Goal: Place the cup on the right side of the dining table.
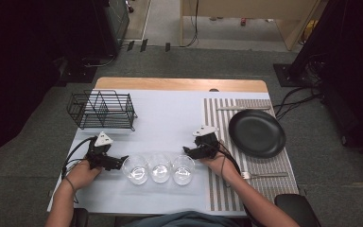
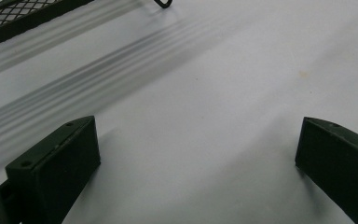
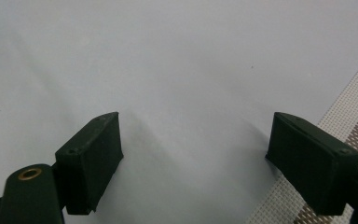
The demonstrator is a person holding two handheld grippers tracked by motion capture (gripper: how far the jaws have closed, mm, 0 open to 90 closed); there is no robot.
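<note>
Three clear glasses stand in a row near the table's front: the left glass (image 1: 135, 169), the middle glass (image 1: 160, 167) and the right glass (image 1: 183, 169). My left gripper (image 1: 118, 162) rests on the pale blue cloth just left of the left glass; its jaws stand wide open over bare cloth (image 2: 198, 149). My right gripper (image 1: 191, 150) sits just behind the right glass, open too, with nothing between the jaws (image 3: 193, 154). A black wire rack (image 1: 103, 109) stands at the back left, its edge (image 2: 23, 18) at the top of the left gripper view.
A striped placemat (image 1: 227, 184) covers the table's right side, its edge (image 3: 354, 107) in the right gripper view. On it lie a black plate (image 1: 257, 133), a fork (image 1: 263, 175) at the front and a knife (image 1: 238, 108) at the back. Cables run on the floor to the right.
</note>
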